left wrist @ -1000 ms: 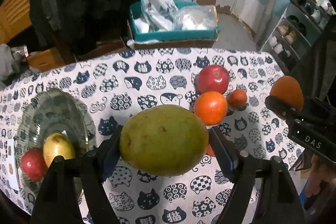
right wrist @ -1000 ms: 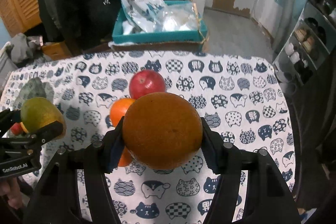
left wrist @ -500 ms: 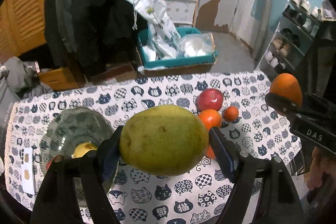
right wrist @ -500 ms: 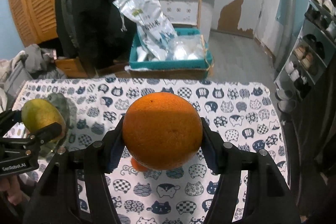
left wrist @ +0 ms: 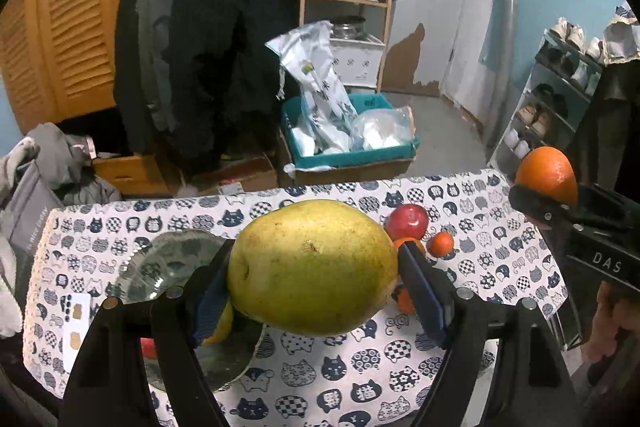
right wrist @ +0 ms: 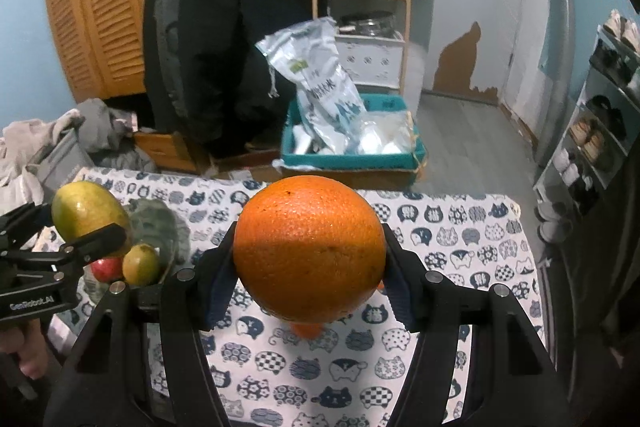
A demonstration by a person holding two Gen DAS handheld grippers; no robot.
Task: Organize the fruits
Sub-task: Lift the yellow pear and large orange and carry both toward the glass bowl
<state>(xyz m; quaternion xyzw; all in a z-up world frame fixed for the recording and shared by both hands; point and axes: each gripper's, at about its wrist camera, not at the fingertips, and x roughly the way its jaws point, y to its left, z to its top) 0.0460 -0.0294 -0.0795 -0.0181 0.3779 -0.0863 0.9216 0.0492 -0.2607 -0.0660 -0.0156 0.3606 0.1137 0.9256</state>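
Two grippers are loaded. The left gripper has its fingers clamped on the sides of a large green-yellow mango, held in the air above the bench and the glass plate. The right gripper has its fingers clamped on a large orange, also clear of the bench. On the plate lie a small yellow-green fruit and a red fruit, touching. On the cat-print cloth, a red apple and a small tangerine sit close together.
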